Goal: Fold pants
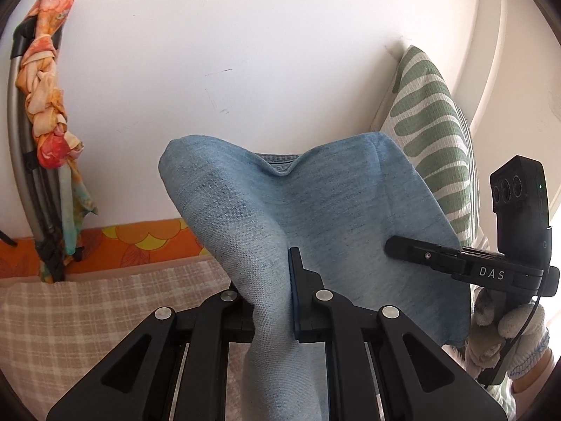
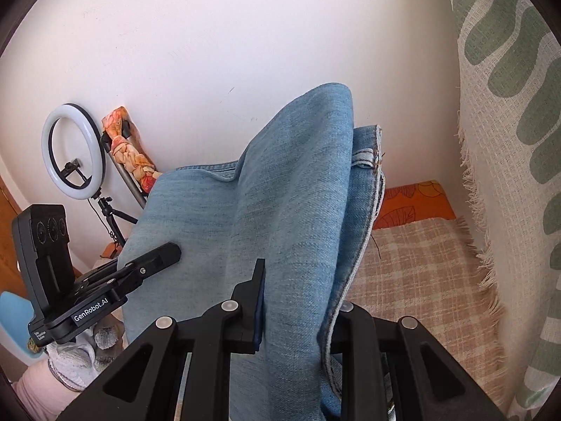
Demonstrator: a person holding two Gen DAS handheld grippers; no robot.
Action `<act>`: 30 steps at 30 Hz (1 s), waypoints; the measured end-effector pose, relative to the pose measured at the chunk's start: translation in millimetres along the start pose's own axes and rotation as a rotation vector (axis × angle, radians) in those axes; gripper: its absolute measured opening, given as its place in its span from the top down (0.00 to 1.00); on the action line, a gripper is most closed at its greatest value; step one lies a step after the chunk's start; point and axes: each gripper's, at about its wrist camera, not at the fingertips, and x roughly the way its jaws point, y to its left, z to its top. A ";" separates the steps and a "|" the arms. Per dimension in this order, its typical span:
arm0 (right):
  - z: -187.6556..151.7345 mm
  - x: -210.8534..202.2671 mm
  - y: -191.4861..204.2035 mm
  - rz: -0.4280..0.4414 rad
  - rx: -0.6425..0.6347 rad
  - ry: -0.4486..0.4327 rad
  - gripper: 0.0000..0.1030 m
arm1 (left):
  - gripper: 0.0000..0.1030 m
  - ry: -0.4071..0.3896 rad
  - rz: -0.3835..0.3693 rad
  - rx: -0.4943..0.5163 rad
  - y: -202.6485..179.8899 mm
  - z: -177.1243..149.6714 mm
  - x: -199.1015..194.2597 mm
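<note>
Black linkage bars fill the bottom of both wrist views. Between them the left hand-held gripper (image 1: 273, 294) is clamped on a bunched fold of the light blue denim pants (image 1: 315, 210), and the right hand-held gripper (image 2: 298, 301) pinches another fold of the pants (image 2: 280, 210). Both hold the cloth raised above the plaid blanket (image 2: 420, 263) before a white wall (image 1: 245, 52). Writing reads "DAS" on the right unit seen from the left view, and "GenRobot.AI" on the left unit seen from the right. A gloved right hand (image 1: 505, 336) and gloved left hand (image 2: 77, 361) grip the handles. A ring light (image 2: 74, 151) stands by the wall, and a green-patterned cloth (image 2: 508, 140) hangs at right.
</note>
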 end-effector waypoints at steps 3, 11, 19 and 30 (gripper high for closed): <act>10.9 14.5 -10.2 -0.018 0.001 0.000 0.81 | 0.90 0.007 0.009 0.010 0.5 8.0 18.6; 28.4 65.8 -32.1 -0.053 0.009 0.033 0.81 | 0.90 0.038 0.053 -0.015 20.3 10.3 61.0; 24.0 117.0 -51.9 -0.293 -0.017 0.089 0.63 | 0.80 0.151 0.169 -0.059 44.7 2.7 104.0; 22.7 118.8 -38.4 -0.526 -0.063 0.091 0.30 | 0.66 0.127 0.229 -0.041 60.1 2.8 72.5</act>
